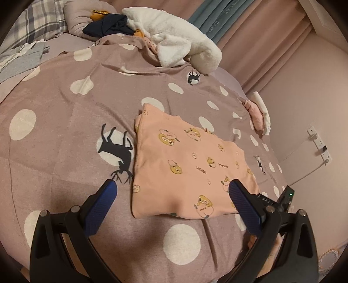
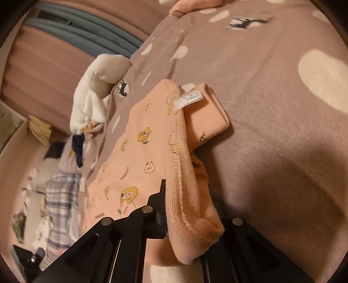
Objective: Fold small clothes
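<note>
dotted bedspread [image 1: 65, 113], one peach garment [image 1: 184, 161], two tools

The folded garment [image 1: 187, 165] lay on the bedspread [image 1: 65, 113], just ahead of the left gripper [image 1: 171, 191] and between its spread fingers. Far beyond it sat a fleece heap [image 1: 174, 41], pillows [image 1: 41, 19] behind to the left. The right gripper [image 2: 174, 196] pinched the garment's near-right edge.

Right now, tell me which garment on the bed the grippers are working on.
The peach cartoon-print garment, part-folded on the duvet; the white fleece and navy garment lie untouched beyond it.
</note>
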{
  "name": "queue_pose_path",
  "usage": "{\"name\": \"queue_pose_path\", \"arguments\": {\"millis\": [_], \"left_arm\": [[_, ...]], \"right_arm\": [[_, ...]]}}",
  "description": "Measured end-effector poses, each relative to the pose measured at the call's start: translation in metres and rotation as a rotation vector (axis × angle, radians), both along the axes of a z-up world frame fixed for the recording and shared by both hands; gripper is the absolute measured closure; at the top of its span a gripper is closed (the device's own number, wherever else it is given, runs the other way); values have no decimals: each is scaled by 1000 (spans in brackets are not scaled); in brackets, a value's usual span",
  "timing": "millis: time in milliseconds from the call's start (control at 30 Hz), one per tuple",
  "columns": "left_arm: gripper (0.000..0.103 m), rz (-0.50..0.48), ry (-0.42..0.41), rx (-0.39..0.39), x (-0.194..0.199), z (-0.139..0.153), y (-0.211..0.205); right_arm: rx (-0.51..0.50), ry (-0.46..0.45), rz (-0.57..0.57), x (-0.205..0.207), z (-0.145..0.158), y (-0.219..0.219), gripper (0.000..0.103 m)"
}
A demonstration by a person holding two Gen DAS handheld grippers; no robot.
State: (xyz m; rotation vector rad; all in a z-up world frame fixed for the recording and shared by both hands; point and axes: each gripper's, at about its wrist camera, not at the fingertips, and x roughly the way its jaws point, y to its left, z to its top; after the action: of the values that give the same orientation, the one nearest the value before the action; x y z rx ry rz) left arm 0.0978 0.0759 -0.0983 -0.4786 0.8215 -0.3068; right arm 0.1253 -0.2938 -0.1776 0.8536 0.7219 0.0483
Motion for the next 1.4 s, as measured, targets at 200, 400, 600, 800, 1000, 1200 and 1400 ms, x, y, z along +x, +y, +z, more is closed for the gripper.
{"name": "queue_pose_path", "arguments": {"millis": [200, 400, 600, 800, 1000, 1200, 1400], "left_arm": [[0, 17, 30, 1, 2, -6, 9], [0, 77, 27, 36, -5, -1, 28], [0, 143, -21, -19, -15, 11, 63], [0, 241, -12, -38, -15, 10, 92], [0, 240, -26, -70, -16, 14, 100], [0, 220, -3, -63, -9, 11, 89], [0, 170, 13, -4, -4, 9, 73]], "right_arm": [[-85, -23, 18, 2, 28, 12, 97], [-174, -136, 132, 13, 73, 57, 97], [-278, -166, 351, 43, 90, 134, 97], [-318, -130, 570, 47, 73, 194, 97], [-416, -130, 659, 35, 76, 214, 97], [-484, -163, 733, 25, 87, 217, 97], [-495, -98, 813, 29, 70, 232, 90]]}}
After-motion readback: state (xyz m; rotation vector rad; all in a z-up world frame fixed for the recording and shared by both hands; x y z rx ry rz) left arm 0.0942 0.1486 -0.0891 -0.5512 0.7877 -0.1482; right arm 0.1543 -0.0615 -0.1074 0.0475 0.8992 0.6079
